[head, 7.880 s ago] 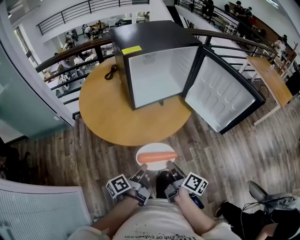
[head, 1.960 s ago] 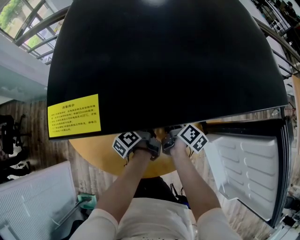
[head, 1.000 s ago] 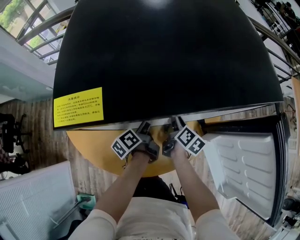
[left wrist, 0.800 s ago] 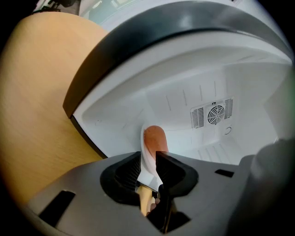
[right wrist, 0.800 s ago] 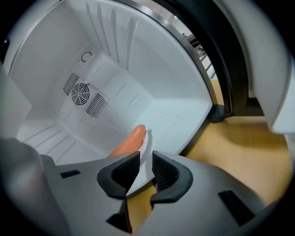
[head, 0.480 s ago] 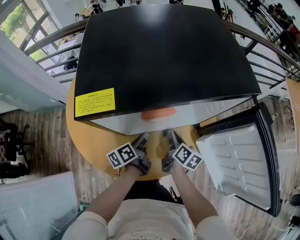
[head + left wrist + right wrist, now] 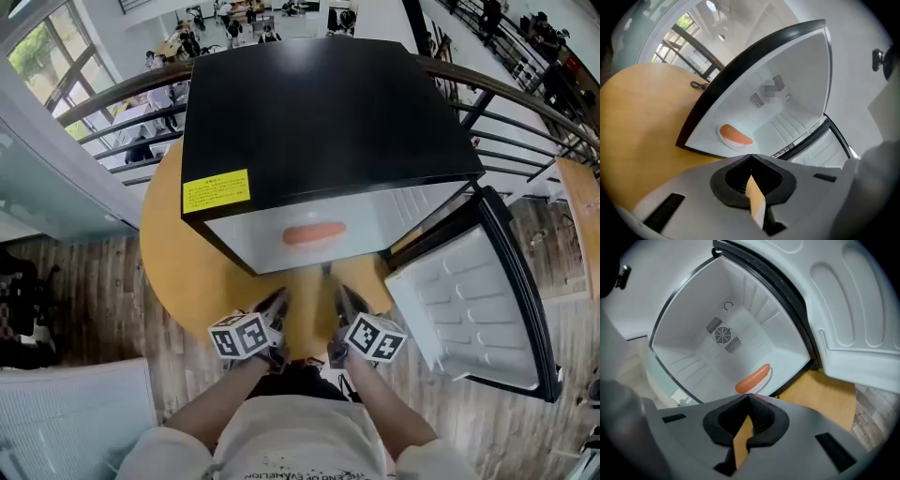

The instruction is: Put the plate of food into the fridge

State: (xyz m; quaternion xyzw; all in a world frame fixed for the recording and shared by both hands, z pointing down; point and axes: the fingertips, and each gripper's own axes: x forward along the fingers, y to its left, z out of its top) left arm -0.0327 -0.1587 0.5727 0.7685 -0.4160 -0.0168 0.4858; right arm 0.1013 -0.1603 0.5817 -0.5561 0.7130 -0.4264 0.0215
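Note:
A white plate with an orange sausage (image 7: 314, 234) lies on the floor of the open black fridge (image 7: 319, 122), close to its front edge. It also shows as the plate (image 7: 735, 136) in the left gripper view and the plate (image 7: 753, 377) in the right gripper view. My left gripper (image 7: 277, 302) and right gripper (image 7: 341, 298) hover side by side over the round wooden table (image 7: 187, 253), a short way in front of the fridge opening. Both are shut with nothing in them, as the left gripper (image 7: 750, 157) and right gripper (image 7: 749, 397) show in their own views.
The fridge door (image 7: 469, 309) stands swung wide open to the right, out past the table's edge. A yellow label (image 7: 217, 190) is on the fridge top. A railing (image 7: 112, 94) curves behind the table. Wooden floor lies around it.
Both grippers have drawn back out of the fridge toward me. The plate with the sausage stays on the fridge floor, out of their hold.

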